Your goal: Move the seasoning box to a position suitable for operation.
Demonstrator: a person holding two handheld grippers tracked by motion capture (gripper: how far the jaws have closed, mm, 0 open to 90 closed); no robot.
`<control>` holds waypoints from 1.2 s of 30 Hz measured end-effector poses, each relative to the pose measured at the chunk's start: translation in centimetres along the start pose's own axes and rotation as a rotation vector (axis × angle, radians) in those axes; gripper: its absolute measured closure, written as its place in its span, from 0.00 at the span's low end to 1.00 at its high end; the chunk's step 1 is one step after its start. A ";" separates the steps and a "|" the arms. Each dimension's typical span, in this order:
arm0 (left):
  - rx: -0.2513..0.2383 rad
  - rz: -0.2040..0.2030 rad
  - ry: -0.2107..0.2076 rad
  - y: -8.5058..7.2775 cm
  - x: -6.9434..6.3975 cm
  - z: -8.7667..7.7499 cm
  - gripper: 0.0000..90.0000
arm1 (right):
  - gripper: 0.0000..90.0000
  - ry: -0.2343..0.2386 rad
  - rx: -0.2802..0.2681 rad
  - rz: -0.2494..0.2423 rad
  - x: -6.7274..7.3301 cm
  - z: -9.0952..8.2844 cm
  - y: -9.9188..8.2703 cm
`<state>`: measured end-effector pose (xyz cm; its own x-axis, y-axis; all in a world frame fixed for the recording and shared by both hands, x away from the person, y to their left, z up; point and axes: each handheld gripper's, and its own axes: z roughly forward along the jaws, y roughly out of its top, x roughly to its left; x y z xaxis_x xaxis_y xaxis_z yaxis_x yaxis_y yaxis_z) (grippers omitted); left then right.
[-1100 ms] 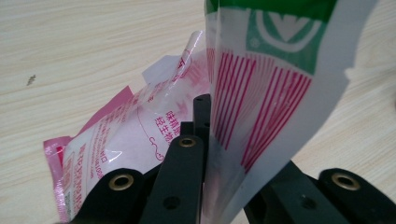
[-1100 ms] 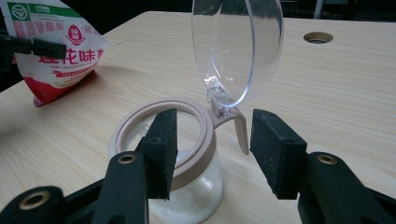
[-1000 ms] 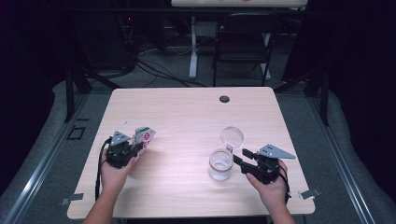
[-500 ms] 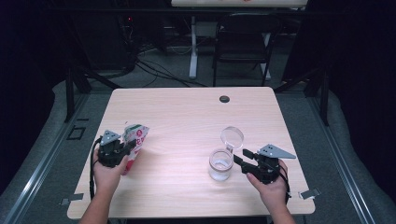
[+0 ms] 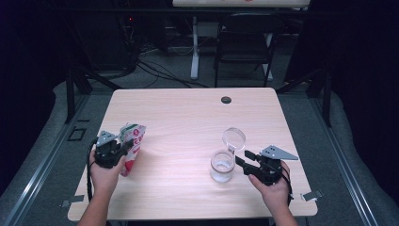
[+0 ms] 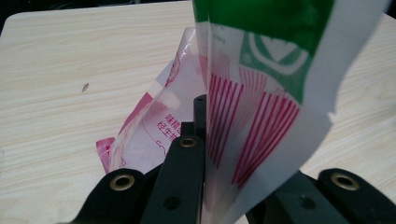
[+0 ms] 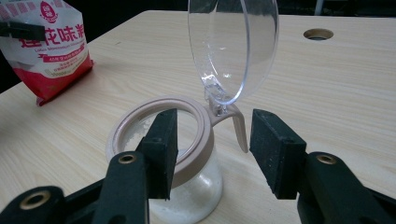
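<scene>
High view: left tongs [image 5: 123,147] grip the pouch [image 5: 132,142] near the desk's [image 5: 188,113] left edge; the jar [image 5: 222,165] stands well apart rightward, beside the open right tongs [image 5: 241,162].

Bright, evenly lit table [image 5: 188,117] amid dark surroundings; soft shadows; close packet [image 6: 261,93] slightly blurred.

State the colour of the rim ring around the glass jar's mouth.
The ring on the jar is a pale pinkish beige, clearest in the right gripper view.
</scene>
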<state>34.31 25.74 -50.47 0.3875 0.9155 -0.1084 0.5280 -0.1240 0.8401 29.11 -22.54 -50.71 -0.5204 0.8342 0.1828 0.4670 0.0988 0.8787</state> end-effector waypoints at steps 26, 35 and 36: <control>-0.075 -0.048 0.088 0.8 2.4 -2.6 1.00 | 0.58 -0.001 -0.007 -0.006 0.0 -0.1 0.0; -0.076 -0.027 0.084 1.5 2.4 -2.5 1.00 | 0.58 -0.012 -0.014 -0.001 -0.1 -0.4 -0.2; -0.083 -0.019 0.094 1.6 2.3 -2.4 1.00 | 0.58 -0.016 -0.012 0.002 -0.1 -0.4 -0.3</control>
<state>34.19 28.57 -48.07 0.3032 0.9497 -0.0781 0.4686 -0.0773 0.8800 28.73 -22.91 -50.76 -0.5077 0.8431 0.1772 0.4590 0.0906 0.8838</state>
